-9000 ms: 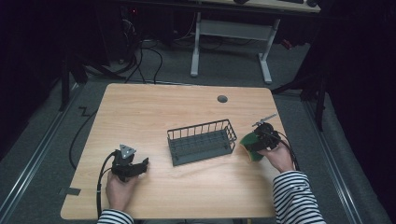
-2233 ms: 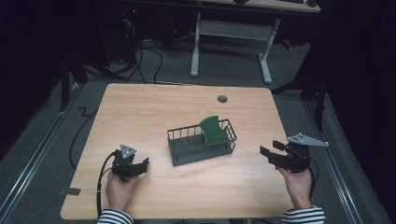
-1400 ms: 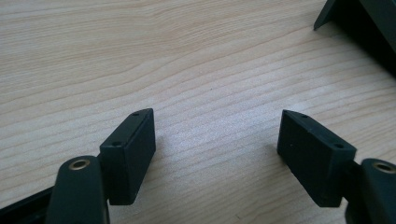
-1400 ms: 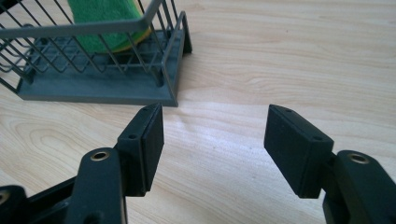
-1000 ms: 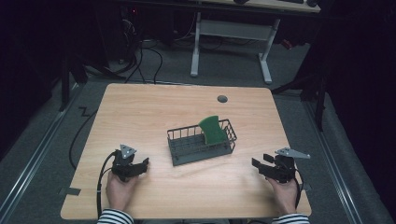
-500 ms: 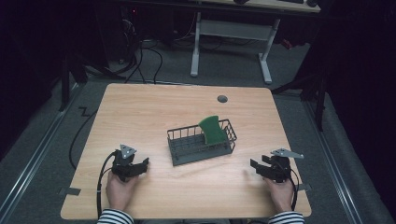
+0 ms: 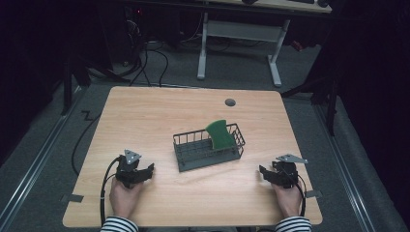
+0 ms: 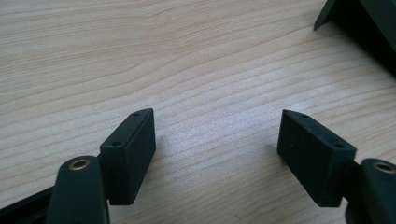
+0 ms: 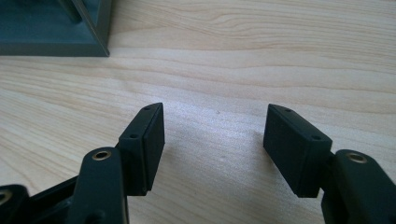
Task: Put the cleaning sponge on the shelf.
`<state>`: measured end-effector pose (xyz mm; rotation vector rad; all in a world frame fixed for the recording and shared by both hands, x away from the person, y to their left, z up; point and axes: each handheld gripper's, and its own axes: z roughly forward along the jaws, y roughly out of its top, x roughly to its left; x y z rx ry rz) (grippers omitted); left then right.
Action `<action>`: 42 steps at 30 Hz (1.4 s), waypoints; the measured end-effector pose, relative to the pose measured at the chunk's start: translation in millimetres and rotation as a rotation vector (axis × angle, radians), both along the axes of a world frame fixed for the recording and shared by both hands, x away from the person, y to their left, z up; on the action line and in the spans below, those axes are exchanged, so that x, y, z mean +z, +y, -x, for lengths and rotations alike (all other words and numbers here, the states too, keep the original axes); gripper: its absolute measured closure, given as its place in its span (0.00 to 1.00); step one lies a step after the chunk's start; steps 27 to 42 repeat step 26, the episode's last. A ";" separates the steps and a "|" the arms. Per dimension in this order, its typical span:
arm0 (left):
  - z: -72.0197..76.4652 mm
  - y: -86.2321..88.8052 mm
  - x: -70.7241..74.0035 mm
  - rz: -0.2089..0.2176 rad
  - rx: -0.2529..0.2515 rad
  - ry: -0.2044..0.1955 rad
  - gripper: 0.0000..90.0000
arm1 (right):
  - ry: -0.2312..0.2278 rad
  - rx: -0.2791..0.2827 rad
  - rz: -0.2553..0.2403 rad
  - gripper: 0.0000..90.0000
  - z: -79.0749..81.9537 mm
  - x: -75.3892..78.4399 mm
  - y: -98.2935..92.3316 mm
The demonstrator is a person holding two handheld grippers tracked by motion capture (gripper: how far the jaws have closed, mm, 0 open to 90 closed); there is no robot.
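Green sponge (image 7: 221,135) leans in the basket (image 7: 209,150); both grippers' fingers (image 9: 145,140) gape empty near the bench's (image 7: 159,111) front edge; rest them gently.

Bare desk (image 7: 159,116) lies left, right and far; the wire basket (image 7: 209,150) with upright sponge (image 7: 221,135) blocks the middle.

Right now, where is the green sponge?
High view: the green sponge stands on edge inside the wire basket, at its right end, mid-table between both hands.
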<state>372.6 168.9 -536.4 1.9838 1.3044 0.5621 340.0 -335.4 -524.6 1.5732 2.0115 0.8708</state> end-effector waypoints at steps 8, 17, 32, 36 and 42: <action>0.0 -0.1 0.0 -0.001 0.000 -0.001 0.32 | -0.014 -0.007 0.037 0.42 -1.6 -2.6 2.3; 0.5 -0.3 0.0 -0.002 0.000 -0.001 0.31 | -0.038 -0.022 0.049 0.37 0.3 -5.7 1.9; 0.6 -0.1 0.0 0.000 0.000 0.000 0.32 | -0.038 -0.023 0.049 0.37 0.1 -5.8 2.1; 0.6 -0.1 0.0 0.000 0.000 0.000 0.32 | -0.038 -0.023 0.049 0.37 0.1 -5.8 2.1; 0.6 -0.1 0.0 0.000 0.000 0.000 0.32 | -0.038 -0.023 0.049 0.37 0.1 -5.8 2.1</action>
